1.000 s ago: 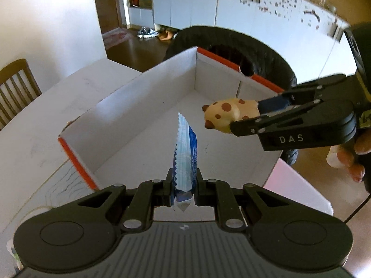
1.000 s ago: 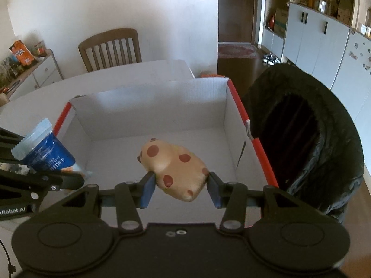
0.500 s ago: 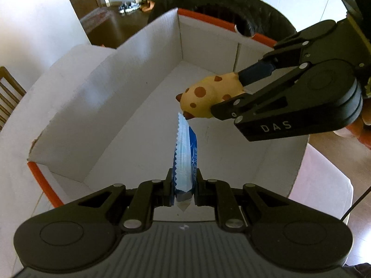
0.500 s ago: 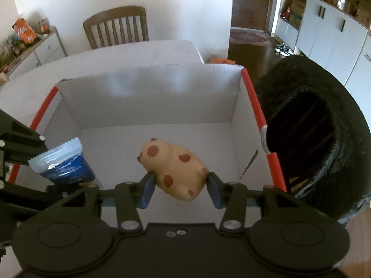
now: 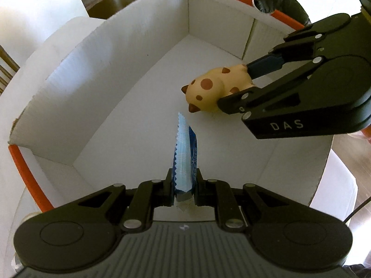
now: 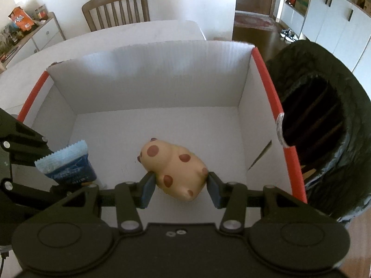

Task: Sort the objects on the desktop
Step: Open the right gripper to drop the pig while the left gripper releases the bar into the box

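Both my grippers held over the white box (image 6: 148, 69) on the tabletop (image 6: 143, 32).
My left gripper (image 5: 184, 185) pinches a blue crimped-edge packet (image 5: 185, 157); my right gripper (image 6: 179, 185) clamps a cream, brown-spotted animal toy (image 6: 172, 166).

matt corrugated box (image 6: 162, 74); smooth toy (image 6: 176, 169); glossy crinkled packet (image 5: 185, 157).

Right gripper (image 6: 179, 186) clamps spotted tan toy (image 6: 174, 168) over white box (image 6: 162, 78) with red edges. Left gripper (image 6: 49, 171) at left pinches blue packet (image 6: 67, 168). Black bin (image 6: 324, 127) right of box, chair (image 6: 116, 9) behind table (image 6: 139, 32).
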`<state>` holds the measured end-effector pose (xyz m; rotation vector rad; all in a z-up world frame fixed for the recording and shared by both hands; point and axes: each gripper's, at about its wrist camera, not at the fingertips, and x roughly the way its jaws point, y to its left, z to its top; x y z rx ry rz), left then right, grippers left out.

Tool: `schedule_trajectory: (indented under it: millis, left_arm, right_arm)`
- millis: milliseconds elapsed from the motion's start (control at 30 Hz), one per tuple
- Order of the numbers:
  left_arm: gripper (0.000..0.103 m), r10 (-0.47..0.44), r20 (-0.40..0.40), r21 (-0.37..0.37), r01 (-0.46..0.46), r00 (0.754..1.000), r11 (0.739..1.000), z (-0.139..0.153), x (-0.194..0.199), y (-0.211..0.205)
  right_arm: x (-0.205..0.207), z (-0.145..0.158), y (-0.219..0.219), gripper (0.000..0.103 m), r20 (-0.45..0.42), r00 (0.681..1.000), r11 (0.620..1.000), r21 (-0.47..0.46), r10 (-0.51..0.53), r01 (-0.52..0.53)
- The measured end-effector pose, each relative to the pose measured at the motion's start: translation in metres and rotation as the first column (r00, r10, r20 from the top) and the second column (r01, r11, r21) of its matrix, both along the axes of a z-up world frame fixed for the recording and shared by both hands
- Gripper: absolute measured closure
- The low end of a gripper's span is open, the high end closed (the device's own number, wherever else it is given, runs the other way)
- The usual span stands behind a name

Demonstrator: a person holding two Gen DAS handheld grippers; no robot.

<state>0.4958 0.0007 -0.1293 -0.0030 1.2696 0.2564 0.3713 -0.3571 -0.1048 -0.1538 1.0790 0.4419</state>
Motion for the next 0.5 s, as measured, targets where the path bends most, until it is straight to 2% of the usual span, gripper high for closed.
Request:
schedule_trajectory:
  millis: [433, 500]
  left_arm:
    - [0.089, 0.002, -0.008, 0.025, -0.002, 1.0, 1.0, -0.0047, -0.0029, -0.0034]
    - [0.089, 0.015, -0.002, 0.016, -0.015, 1.0, 1.0, -0.0044, -0.0045, -0.0015]
  right_arm:
    - [-0.0027, -0.0071, -0.0028, 0.052, 0.003, 0.999, 0.999, 0.006, -0.034, 0.034]
    - [-0.0025, -0.003, -0.0037, 0.045, 0.005, 0.999, 0.999, 0.013, -0.041, 0.041]
